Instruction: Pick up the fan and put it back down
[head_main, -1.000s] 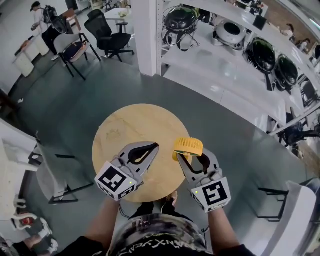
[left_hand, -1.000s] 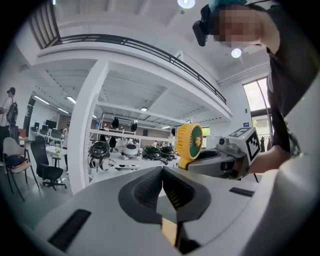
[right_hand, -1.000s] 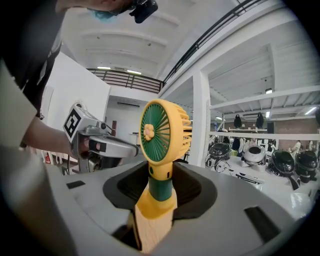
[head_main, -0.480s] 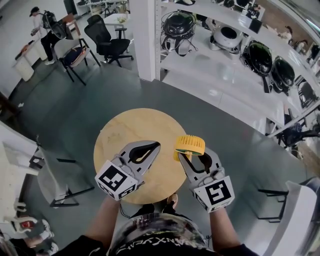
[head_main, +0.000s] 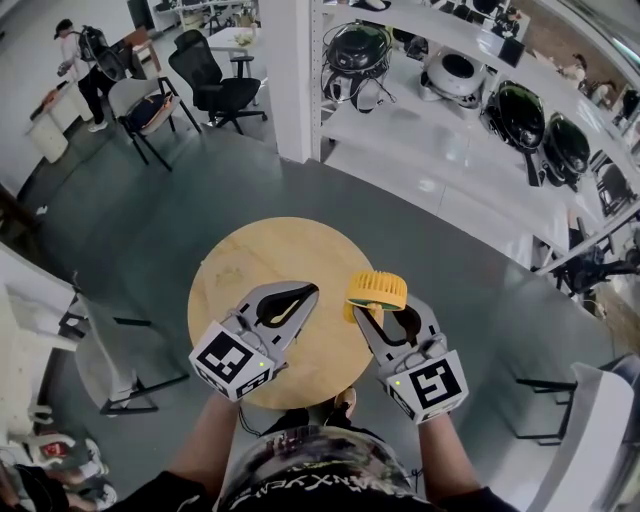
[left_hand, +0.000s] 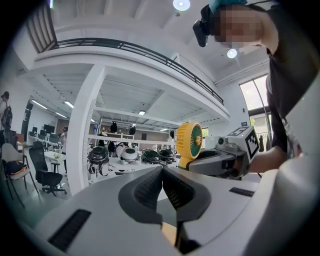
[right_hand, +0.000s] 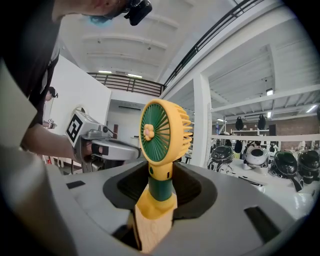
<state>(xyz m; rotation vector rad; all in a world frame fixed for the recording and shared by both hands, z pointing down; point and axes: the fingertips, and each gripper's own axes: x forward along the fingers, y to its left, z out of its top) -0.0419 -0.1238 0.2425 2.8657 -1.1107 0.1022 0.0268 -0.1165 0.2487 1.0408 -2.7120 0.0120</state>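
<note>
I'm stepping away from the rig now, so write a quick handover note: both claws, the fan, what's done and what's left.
Right claw: shut on the fan at its neck, fan upright.
Left claw: shut, empty, over the round table.
Done: fan grasped, and it looks lifted at the table's right edge, though its base is hidden.
Left: set the fan back down on the table and let go.

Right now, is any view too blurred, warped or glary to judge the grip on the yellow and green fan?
Head view: sharp, evenly lit, edges bowed by wide lens. Right gripper view: yellow and green fan crisp, right gripper shut on its stem, no glare. Left gripper view: sharp, ceiling lamps flare at top.
</note>
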